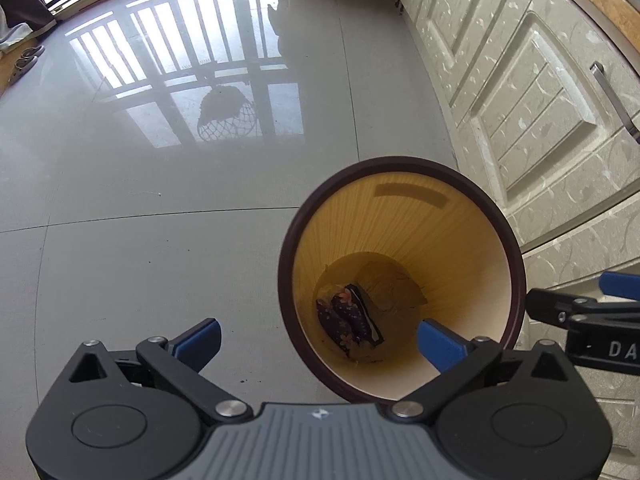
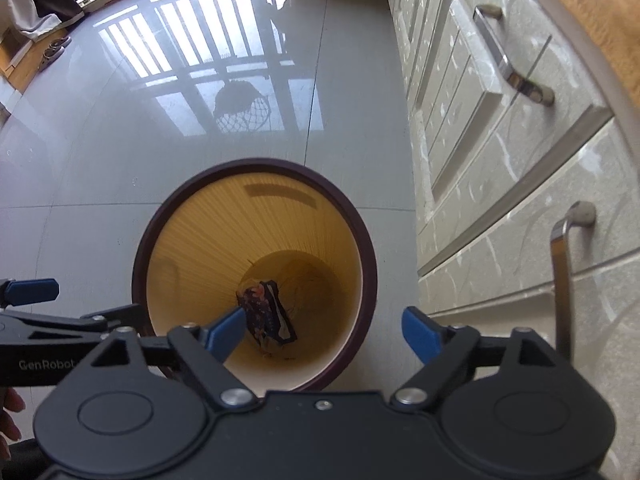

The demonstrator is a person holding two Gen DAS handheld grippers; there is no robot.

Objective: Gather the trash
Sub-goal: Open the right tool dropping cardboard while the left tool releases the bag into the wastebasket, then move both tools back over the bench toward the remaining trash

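Two views, both pointing steeply down at the same bin.

Left wrist view: left gripper spread wide, nothing between the blue pads. One pad over bare grey floor tile, the other poking over the mouth of the bin. Round bin, dark brown rim, yellow ribbed inside, standing upright on the floor just beside the pale patterned cabinet fronts. Down at the bottom: a dark wrapper with a small flower print, lying crumpled against the near-left side, plus some yellowish crinkly stuff next to it, can't tell what exactly. Right gripper peeking in at the right edge, only partly in frame.

Right wrist view: right gripper also spread wide and empty. Left pad over the bin opening, right pad outside the rim, toward the cabinet drawers with their metal handles. Same flowered wrapper sitting on the bin floor, well below the pads, touching neither. Part of the left gripper visible at the left edge, and a bit of a hand in the bottom-left corner. Shiny floor reflecting window bars and a hanging net basket.
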